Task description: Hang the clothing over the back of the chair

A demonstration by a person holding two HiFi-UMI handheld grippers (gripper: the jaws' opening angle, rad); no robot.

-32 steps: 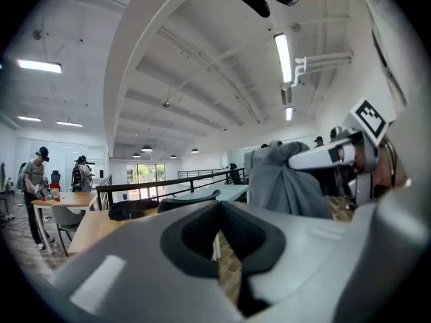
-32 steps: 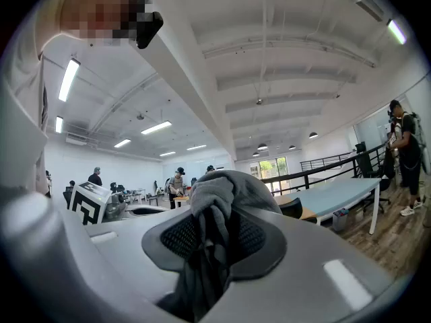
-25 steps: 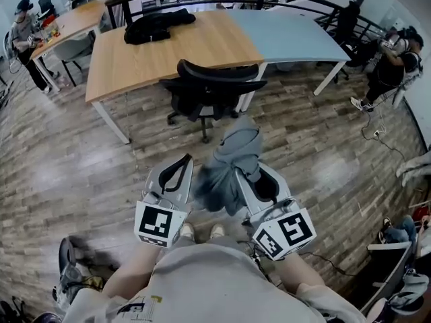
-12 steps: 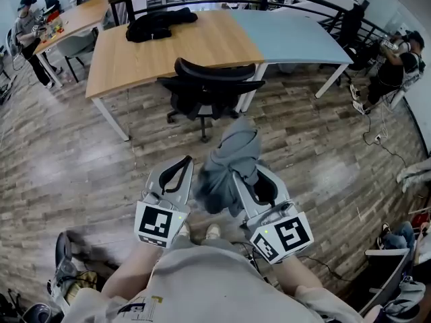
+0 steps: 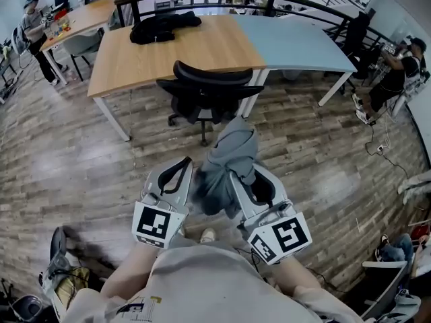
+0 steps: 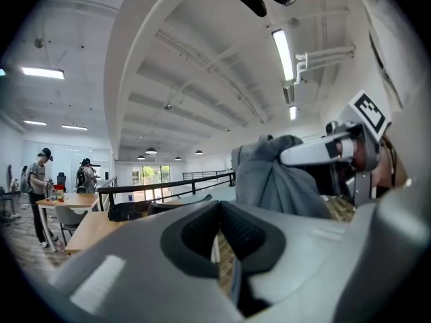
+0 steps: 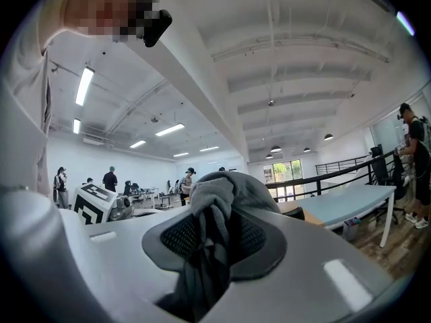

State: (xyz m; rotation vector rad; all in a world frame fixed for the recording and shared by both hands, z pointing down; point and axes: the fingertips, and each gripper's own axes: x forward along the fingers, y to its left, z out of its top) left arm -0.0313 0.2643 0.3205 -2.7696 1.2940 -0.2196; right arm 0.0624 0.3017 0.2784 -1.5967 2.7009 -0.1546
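— Walking has brought both grippers a little nearer since a second ago, and one of my shoes has dropped out of the head view. The load hangs as it did.

— What lies ahead of them?

— Biggest first: the wooden desk (image 5: 175, 49), well beyond both grippers, with a black garment (image 5: 163, 27) on its far side. That one looks like none of my business. Nearer, straight ahead of the right gripper (image 7: 215, 237), the black chair (image 5: 209, 89) stands with its back turned toward me, so its top edge is what I meet first.

— And the clothing?

— The grey clothing (image 5: 229, 160) is bunched between the right gripper's jaws, which are clamped on a thick fold. The rest humps over the jaw tips and droops down on the left gripper's side. I hold it high and out front, I'd say, so it clears the floor and can go over the chair back.

— Is the left gripper (image 5: 182, 161) helping?

— It carries nothing. Its jaws are closed together on empty air, just beside the hanging cloth, ready, I judge, to spread it once I arrive.
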